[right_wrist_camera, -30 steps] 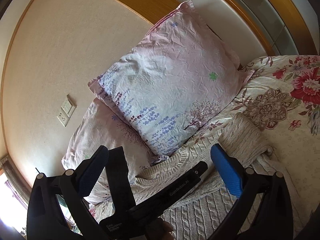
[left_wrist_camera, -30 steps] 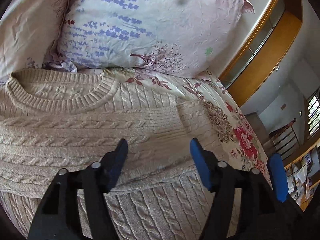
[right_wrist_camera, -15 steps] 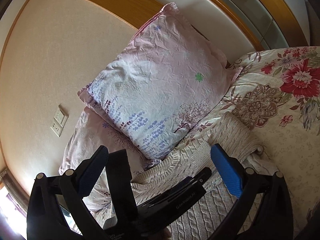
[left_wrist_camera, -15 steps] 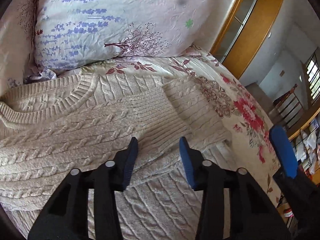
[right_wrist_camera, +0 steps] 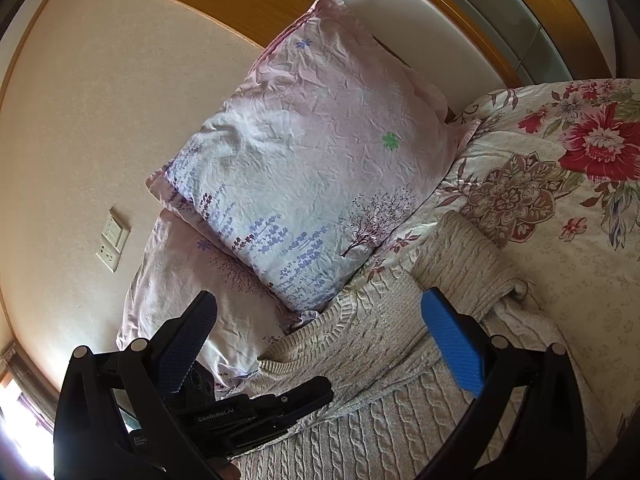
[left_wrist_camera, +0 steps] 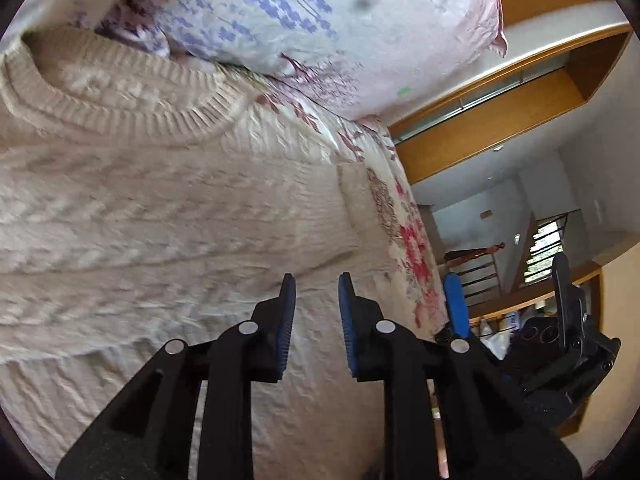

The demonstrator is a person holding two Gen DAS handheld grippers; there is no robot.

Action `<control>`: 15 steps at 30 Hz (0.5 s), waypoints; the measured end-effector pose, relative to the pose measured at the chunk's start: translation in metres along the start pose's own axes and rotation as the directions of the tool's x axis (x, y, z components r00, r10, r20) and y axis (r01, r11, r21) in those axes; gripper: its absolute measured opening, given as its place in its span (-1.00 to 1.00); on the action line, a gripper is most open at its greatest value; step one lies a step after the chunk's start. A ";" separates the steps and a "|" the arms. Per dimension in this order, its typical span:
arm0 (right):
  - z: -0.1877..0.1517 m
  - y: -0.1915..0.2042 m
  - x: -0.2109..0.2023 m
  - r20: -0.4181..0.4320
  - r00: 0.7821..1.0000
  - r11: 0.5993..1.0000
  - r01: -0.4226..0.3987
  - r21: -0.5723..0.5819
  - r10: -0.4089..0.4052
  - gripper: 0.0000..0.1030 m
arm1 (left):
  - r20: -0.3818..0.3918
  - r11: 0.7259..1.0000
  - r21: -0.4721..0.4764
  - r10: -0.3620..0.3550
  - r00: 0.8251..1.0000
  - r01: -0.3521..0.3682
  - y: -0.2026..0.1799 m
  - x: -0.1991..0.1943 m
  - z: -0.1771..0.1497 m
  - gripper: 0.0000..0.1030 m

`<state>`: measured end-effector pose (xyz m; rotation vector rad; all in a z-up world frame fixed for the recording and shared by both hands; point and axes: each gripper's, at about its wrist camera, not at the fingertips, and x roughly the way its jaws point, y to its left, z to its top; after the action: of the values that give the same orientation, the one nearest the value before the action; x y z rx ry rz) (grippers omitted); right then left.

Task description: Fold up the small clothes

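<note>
Closing now, jaws of the left gripper (left_wrist_camera: 317, 294), blue pads narrowed to a slim gap just above the cream cable-knit sweater (left_wrist_camera: 160, 208); no knit caught between the pads, nothing gripped. Jaws of the right gripper (right_wrist_camera: 316, 320) spread wide and empty, hovering over the same sweater near its ribbed neckline. Visible also from the left wrist view, at the right edge, one blue pad showing.

Sweater spread flat on the bed (right_wrist_camera: 580, 264), collar toward the pillows, one sleeve folded in across the chest so its ribbed cuff lies over the body. Lower body of the knit filling the foreground under both grippers. Left wrist view blurred, so fine detail of the knit near the pads hard to make out.

Bed dressed in a cream cover with red and brown flowers. Two pale pink pillows at its head: upper pillow (right_wrist_camera: 320, 152), printed with purple sprigs and a small tree, leaning on the lower pillow (right_wrist_camera: 180, 280). Wall switch and socket (right_wrist_camera: 112, 244) off to the left of them.
</note>
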<state>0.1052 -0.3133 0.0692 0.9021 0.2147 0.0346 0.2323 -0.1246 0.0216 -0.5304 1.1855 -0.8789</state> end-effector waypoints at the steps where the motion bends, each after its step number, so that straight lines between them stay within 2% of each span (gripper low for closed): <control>1: 0.000 0.000 0.000 0.002 1.000 1.000 0.003 0.001 -0.003 0.97 | -0.013 1.000 -0.020 -0.024 1.000 0.024 -0.003 0.012 -0.001 -0.57; 4: 0.001 -0.001 -0.001 0.008 1.000 1.000 0.005 0.002 -0.005 0.97 | -0.032 0.996 -0.068 -0.068 0.997 0.066 -0.012 0.041 -0.003 -0.56; 6: 0.002 -0.002 -0.004 0.019 1.000 1.000 0.001 0.007 -0.001 0.97 | -0.041 0.990 -0.114 -0.083 0.996 0.078 -0.012 0.053 -0.002 -0.38; 8: 0.003 -0.003 -0.007 0.032 0.999 1.000 -0.005 0.010 0.005 0.97 | -0.026 0.985 -0.159 -0.064 0.998 0.059 -0.011 0.062 -0.001 -0.29; 11: 0.005 -0.003 -0.011 0.055 0.999 1.000 0.000 0.004 0.000 0.97 | 0.001 0.973 -0.224 -0.050 0.999 0.049 -0.006 0.066 0.003 -0.26; 15: 0.011 -0.011 -0.028 0.146 0.989 0.999 0.014 0.053 -0.022 0.97 | 0.010 0.965 -0.259 -0.024 1.000 0.026 -0.006 0.065 0.005 -0.20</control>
<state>0.0794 -0.3320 0.0717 0.9499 0.0867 -0.0540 0.2425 -0.1818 -0.0088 -0.7613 1.2987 -0.7457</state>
